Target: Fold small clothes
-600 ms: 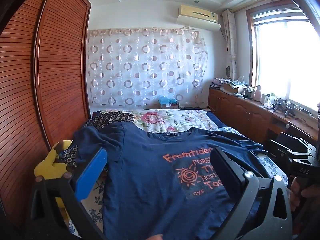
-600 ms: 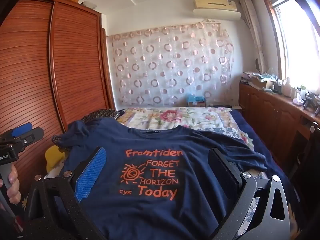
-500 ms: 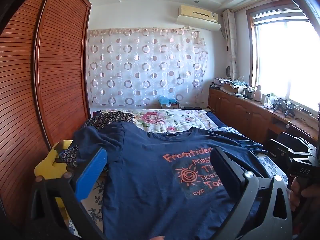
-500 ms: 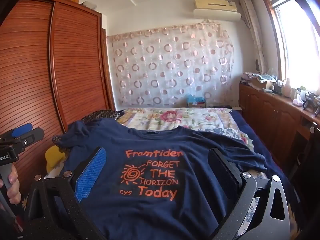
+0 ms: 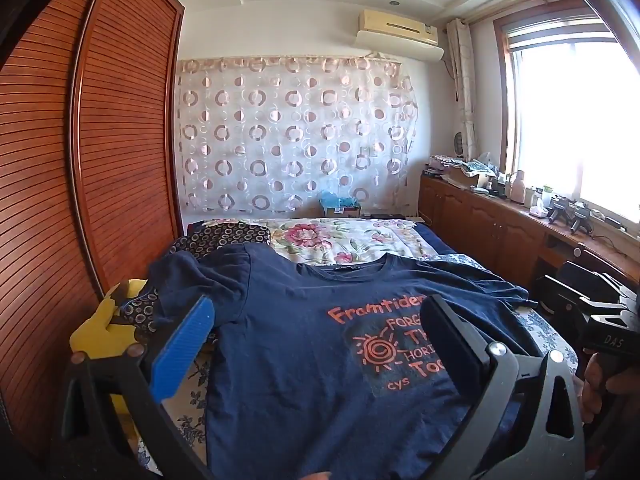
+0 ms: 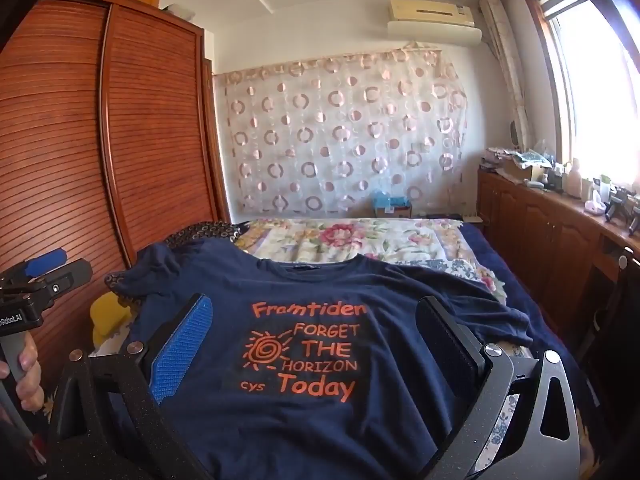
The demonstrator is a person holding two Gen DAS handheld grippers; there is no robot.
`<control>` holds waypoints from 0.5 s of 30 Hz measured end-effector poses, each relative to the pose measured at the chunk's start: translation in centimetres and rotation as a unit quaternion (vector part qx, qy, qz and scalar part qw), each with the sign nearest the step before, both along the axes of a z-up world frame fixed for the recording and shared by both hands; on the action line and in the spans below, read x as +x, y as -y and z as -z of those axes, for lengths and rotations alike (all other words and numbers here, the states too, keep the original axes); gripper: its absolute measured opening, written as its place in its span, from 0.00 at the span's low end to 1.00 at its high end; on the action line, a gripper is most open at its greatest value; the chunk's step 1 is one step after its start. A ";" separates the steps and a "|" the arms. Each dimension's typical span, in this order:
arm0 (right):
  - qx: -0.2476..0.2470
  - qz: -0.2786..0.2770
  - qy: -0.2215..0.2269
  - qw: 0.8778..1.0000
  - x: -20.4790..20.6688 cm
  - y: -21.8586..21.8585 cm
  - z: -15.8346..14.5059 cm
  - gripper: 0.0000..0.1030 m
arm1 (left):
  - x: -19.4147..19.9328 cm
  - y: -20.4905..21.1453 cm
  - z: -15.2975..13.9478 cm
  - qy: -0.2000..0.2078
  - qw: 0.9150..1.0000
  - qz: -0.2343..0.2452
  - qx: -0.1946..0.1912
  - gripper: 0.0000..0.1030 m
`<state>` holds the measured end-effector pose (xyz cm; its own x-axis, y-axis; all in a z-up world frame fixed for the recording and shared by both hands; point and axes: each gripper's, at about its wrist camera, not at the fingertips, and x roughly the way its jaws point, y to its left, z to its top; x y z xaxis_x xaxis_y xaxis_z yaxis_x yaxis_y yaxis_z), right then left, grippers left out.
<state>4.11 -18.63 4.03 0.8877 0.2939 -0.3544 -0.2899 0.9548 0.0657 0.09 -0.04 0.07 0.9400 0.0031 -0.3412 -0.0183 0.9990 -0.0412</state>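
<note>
A navy blue T-shirt (image 5: 296, 340) with orange print lies spread flat, front up, on the bed, collar at the far end. It also shows in the right wrist view (image 6: 320, 360). My left gripper (image 5: 316, 316) is open and empty, held above the shirt's left half near its bottom hem. My right gripper (image 6: 312, 316) is open and empty, above the shirt's middle near the hem. The shirt's left sleeve (image 6: 156, 268) is crumpled; the right sleeve (image 6: 504, 320) lies spread out.
A floral quilt (image 5: 344, 240) covers the far bed. A dotted dark pillow (image 5: 224, 236) and a yellow cushion (image 5: 100, 336) lie at the left by the wooden wardrobe (image 5: 120, 160). A wooden cabinet (image 6: 560, 240) with clutter runs along the window at the right.
</note>
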 end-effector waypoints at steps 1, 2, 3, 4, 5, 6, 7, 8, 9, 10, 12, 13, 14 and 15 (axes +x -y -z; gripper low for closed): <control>0.000 0.000 0.000 1.000 0.0 0.0 0.0 1.00 | 0.0 0.0 0.0 0.000 1.000 -0.001 0.000 1.00; 0.001 -0.001 -0.001 1.000 0.0 0.0 0.0 1.00 | 0.0 0.0 0.0 0.001 1.000 -0.001 0.000 1.00; 0.000 0.000 0.000 1.000 0.0 0.0 0.0 1.00 | 0.0 0.0 0.0 0.001 1.000 -0.001 0.001 1.00; 0.000 0.000 0.000 1.000 0.0 0.0 0.0 1.00 | -0.2 -0.2 0.0 0.001 1.000 -0.001 0.000 1.00; 0.000 -0.001 0.000 1.000 0.0 0.0 0.0 1.00 | -0.2 -0.3 0.0 0.001 1.000 0.000 0.000 1.00; 0.000 -0.001 0.001 1.000 0.0 0.0 -0.1 1.00 | -0.2 -0.3 0.0 0.001 1.000 0.000 0.001 1.00; 0.000 -0.001 0.001 1.000 -0.1 0.0 -0.1 1.00 | -0.2 -0.3 0.0 0.000 1.000 -0.001 0.001 1.00; 0.000 -0.001 0.001 1.000 -0.1 0.0 -0.1 1.00 | -0.2 -0.3 -0.1 0.001 1.000 -0.001 0.000 1.00; 0.000 -0.001 0.001 1.000 -0.1 0.0 -0.1 1.00 | -0.2 -0.3 0.0 0.002 1.000 -0.001 -0.001 1.00; 0.000 0.000 0.001 1.000 -0.1 -0.1 -0.1 1.00 | -0.2 -0.3 0.0 0.001 1.000 0.000 0.000 1.00; 0.000 -0.001 0.001 1.000 -0.1 0.0 -0.1 1.00 | -0.2 -0.2 0.0 0.001 1.000 -0.001 0.001 1.00; 0.000 0.000 0.001 1.000 -0.1 0.0 -0.1 1.00 | -0.2 -0.2 -0.1 0.001 1.000 -0.001 0.001 1.00; 0.000 0.000 0.001 1.000 -0.1 0.0 -0.1 1.00 | -0.2 -0.2 -0.1 0.001 1.000 -0.001 0.001 1.00; 0.000 -0.001 0.002 1.000 -0.1 -0.1 -0.1 1.00 | -0.2 -0.2 0.0 0.001 1.000 -0.001 0.001 1.00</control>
<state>3.98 -18.57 4.15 0.8884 0.2949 -0.3517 -0.2912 0.9545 0.0648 -0.11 0.17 0.08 0.9409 0.0056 -0.3387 -0.0200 0.9990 -0.0391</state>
